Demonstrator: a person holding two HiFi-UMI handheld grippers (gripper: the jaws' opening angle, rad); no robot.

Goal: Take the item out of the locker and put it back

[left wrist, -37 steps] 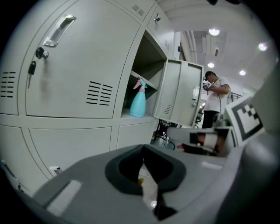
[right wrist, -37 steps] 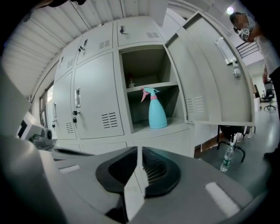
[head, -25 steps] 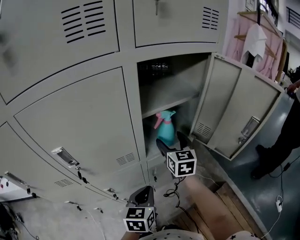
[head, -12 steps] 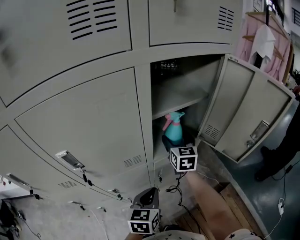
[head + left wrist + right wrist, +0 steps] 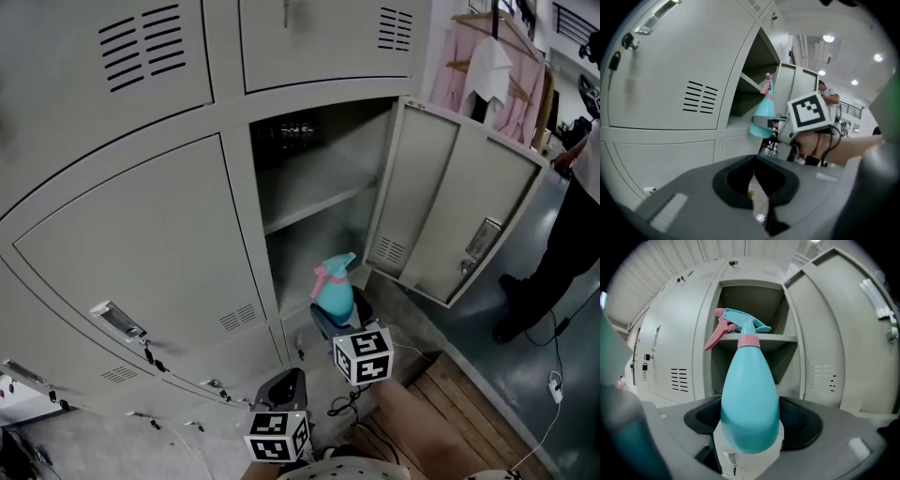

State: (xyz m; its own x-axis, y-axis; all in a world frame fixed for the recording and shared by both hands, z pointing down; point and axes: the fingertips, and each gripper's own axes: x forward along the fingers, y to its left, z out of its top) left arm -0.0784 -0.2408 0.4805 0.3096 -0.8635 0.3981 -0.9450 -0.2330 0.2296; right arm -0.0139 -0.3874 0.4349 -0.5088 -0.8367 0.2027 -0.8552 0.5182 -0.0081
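right tongs [image 5: 750,425] clamped on teal plastic spray bottle, pink trigger [image 5: 749,394] | left tongs [image 5: 754,185] closed, empty | bottle looks out past front edge of open grey metal locker [image 5: 319,155] | return pending

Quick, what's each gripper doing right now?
Left gripper: closed, holding nothing.
Right gripper: closed on the bottle.

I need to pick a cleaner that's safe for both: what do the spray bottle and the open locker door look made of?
Spray bottle: most likely plastic. The teal body is smooth with a soft, even sheen, and the pink trigger looks moulded in solid colour.
Locker door: probably painted sheet metal. It has a flat pale grey-beige coat, and the thin panel has punched vent slots.
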